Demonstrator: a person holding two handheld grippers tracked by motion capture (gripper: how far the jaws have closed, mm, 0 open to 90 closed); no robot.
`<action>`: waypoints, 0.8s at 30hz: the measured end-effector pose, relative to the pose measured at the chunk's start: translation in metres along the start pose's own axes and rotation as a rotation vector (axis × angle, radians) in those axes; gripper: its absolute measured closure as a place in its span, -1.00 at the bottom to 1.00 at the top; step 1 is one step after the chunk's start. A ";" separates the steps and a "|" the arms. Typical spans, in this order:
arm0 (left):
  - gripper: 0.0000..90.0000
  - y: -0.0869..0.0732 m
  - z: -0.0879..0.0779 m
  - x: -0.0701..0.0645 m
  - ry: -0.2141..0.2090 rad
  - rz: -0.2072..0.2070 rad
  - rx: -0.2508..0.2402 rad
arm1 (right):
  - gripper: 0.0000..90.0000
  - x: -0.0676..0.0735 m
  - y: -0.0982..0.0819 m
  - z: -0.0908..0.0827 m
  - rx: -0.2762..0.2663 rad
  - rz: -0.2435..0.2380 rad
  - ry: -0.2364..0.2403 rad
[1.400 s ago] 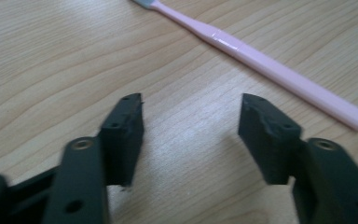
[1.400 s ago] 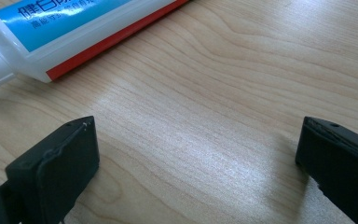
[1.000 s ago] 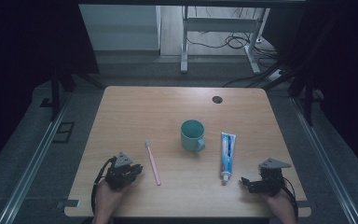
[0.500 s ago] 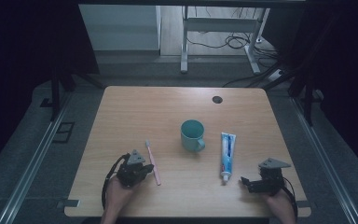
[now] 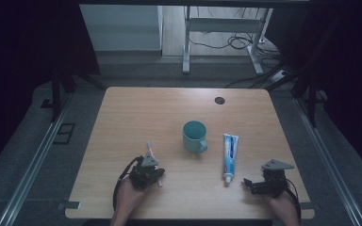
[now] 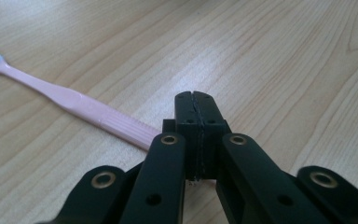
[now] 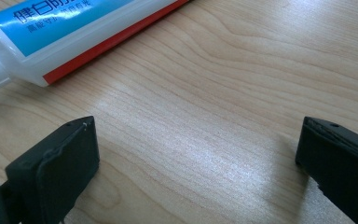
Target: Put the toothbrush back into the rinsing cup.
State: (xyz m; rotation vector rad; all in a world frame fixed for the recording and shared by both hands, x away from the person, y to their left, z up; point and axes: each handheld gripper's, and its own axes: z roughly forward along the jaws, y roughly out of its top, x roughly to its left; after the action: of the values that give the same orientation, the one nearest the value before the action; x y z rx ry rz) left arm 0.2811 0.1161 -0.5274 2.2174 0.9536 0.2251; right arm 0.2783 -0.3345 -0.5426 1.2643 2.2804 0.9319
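**Left gripper arrives over the toothbrush handle, jaws together**

Compared with the picture a second ago, the left gripper (image 5: pixel 147 173) has slid rightward across the lower left of the high view and now sits over the near end of the pink toothbrush (image 5: pixel 151 154), whose bristle end pokes out just above it toward the middle of the table (image 5: pixel 136 108). In the left gripper view the two black jaws meet flush in the centre of the frame, and the toothbrush (image 6: pixel 74 103) runs from the upper left down to the jaws' left flank, its handle end passing behind and under them. The jaws are closed, but whether the handle is pinched between the pads or only lies against and below them cannot be told from these pictures.

The right gripper (image 5: pixel 259 185), in the lower right of the high view, has not shifted. Its jaws stand wide apart over bare wood in the right gripper view, with the capped end of the toothpaste tube (image 7: pixel 70 35) at the upper left, near but not touching.

The teal mug (image 5: pixel 194 136) stands upright at mid-table, between toothbrush and toothpaste tube (image 5: pixel 229 157).

My reading: the work in hand is picking up the toothbrush, and the approach is done. If the handle is not truly between the pads, a lift will leave it lying on the table.
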 end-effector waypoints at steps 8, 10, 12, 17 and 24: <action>0.99 -0.004 -0.003 0.000 0.004 -0.020 0.011 | -1.00 0.000 0.000 0.000 0.000 0.000 0.000; 0.99 -0.006 -0.004 0.001 0.010 -0.024 0.011 | -1.00 0.000 0.000 0.000 0.000 0.001 0.000; 0.99 -0.007 -0.005 0.002 0.015 -0.024 0.014 | -1.00 0.000 0.000 0.000 0.000 0.000 0.000; 0.99 -0.011 -0.009 0.006 0.023 -0.042 0.013 | -1.00 0.000 0.000 0.000 0.000 0.001 0.000; 0.99 -0.017 -0.016 0.012 0.044 -0.061 0.015 | -1.00 0.000 0.000 0.000 0.000 0.000 0.000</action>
State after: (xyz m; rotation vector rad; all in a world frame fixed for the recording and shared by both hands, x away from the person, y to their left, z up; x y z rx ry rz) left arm 0.2733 0.1409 -0.5283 2.2013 1.0487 0.2398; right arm 0.2783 -0.3345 -0.5425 1.2647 2.2806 0.9321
